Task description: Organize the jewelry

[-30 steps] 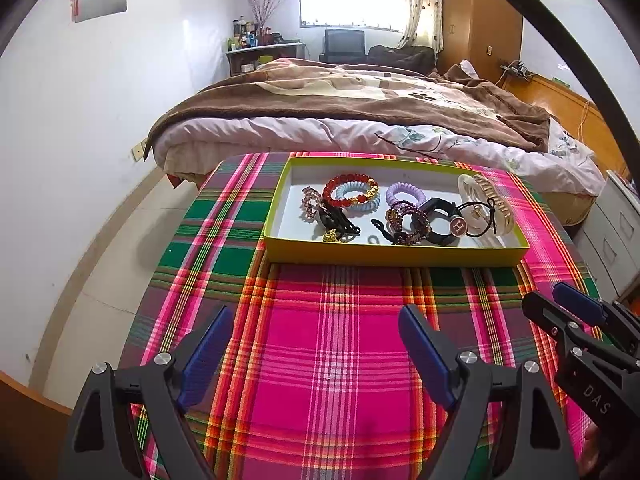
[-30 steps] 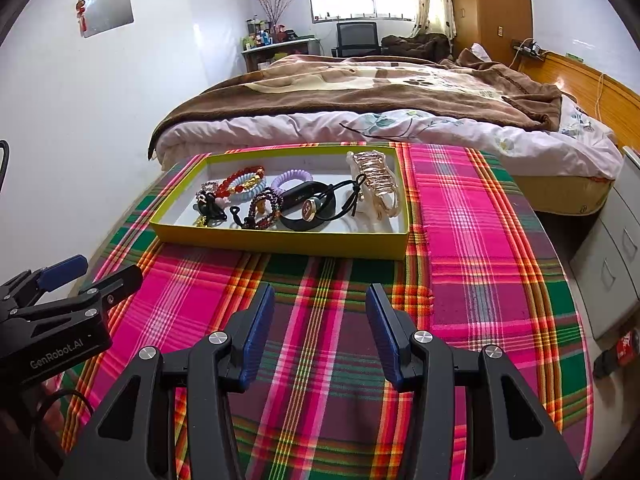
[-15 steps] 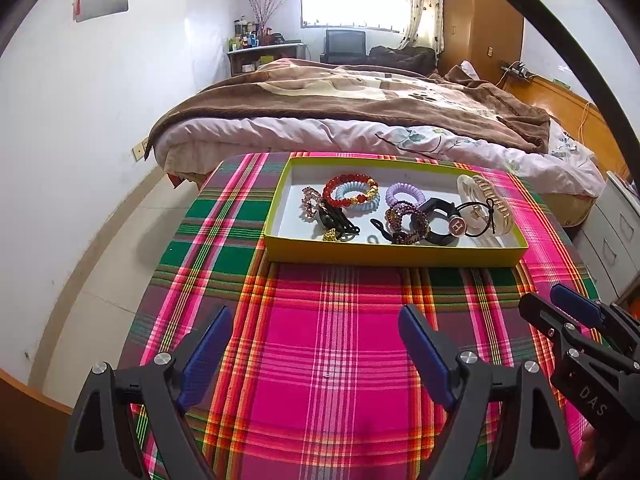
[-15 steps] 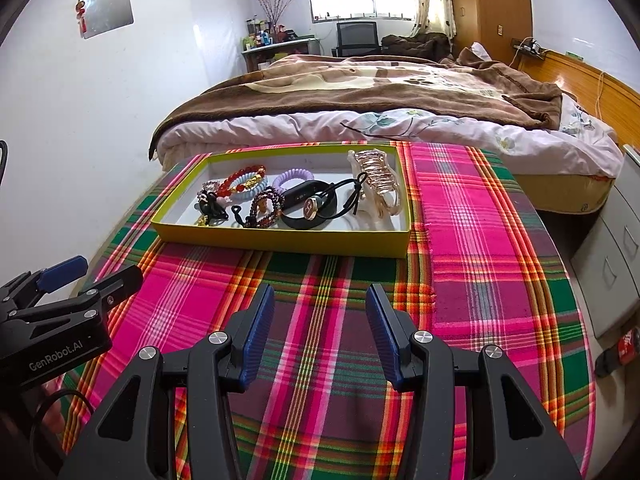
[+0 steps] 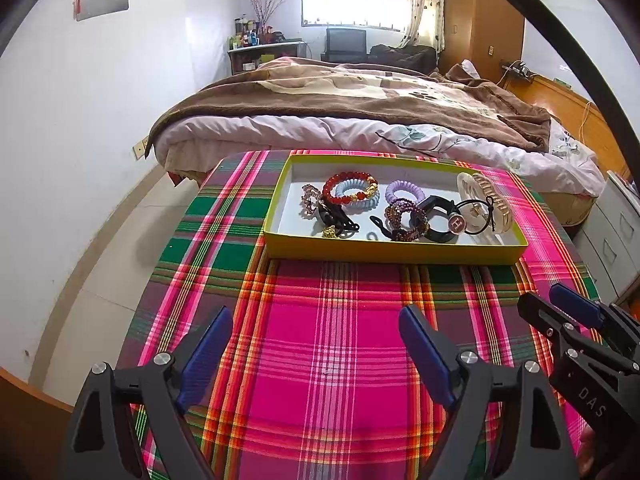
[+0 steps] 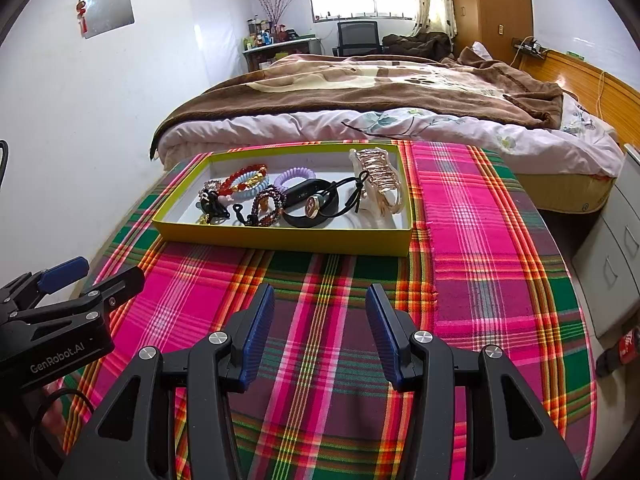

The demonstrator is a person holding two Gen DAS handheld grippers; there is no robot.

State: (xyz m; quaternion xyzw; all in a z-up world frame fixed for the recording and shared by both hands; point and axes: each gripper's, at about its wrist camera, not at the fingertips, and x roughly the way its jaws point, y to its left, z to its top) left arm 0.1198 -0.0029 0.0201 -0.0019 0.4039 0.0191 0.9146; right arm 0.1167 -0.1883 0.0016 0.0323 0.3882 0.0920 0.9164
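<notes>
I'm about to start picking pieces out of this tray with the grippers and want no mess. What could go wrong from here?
1. The pieces in the yellow tray overlap: the black cord drapes over the black band, so lifting one may drag others.
2. The dark beaded bracelet lies against its neighbours, leaving little room for fingers.
3. The tray sits loose on the plaid cloth; a nudge from either open gripper, left or right, could slide it.

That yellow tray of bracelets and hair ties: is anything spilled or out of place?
Nothing has spilled. Everything sits inside the yellow tray, but jumbled: the red bead bracelet overlaps a blue coil tie, and black cords tangle around neighbours.
</notes>
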